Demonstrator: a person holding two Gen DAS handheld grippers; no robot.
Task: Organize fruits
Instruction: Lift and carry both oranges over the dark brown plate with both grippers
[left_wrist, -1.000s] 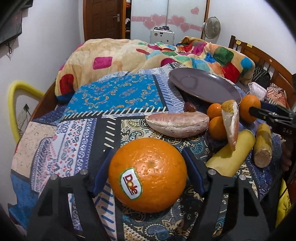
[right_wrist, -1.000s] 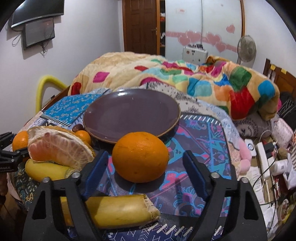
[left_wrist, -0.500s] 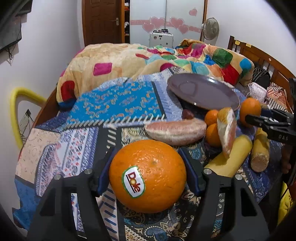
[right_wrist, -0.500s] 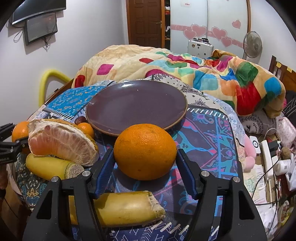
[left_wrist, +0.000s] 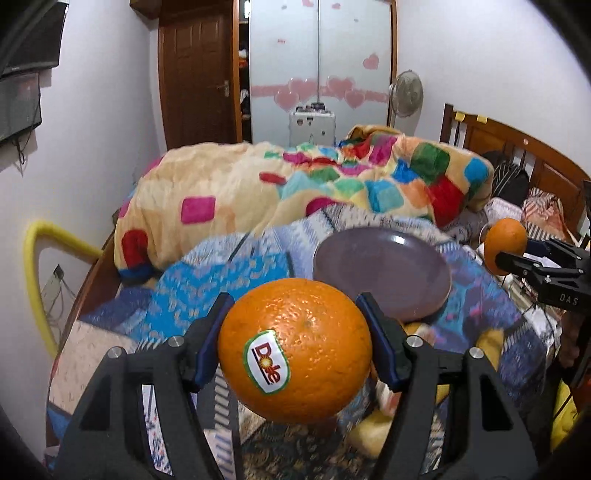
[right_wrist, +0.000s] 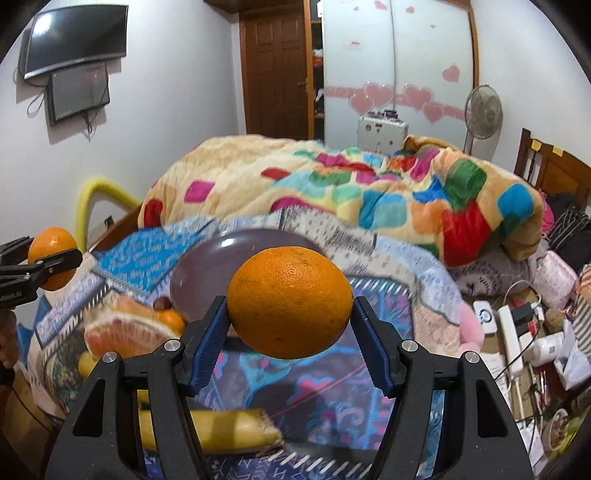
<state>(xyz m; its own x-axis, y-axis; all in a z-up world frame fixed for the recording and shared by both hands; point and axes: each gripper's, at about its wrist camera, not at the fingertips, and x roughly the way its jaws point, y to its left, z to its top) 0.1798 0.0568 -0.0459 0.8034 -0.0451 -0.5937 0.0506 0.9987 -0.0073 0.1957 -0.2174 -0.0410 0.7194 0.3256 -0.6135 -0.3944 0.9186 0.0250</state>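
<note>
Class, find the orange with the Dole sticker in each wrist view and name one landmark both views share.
Left wrist view: stickered orange at lower centre, gripped in the left tool.
Right wrist view: same orange at the far left edge.
Shared landmark: the purple plate.

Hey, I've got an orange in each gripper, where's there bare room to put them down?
The purple plate looks bare. The patterned cloth right of the plate, toward the colourful blanket, is also free. It is crowded left of the plate: the peeled pomelo piece, small oranges and bananas.
</note>
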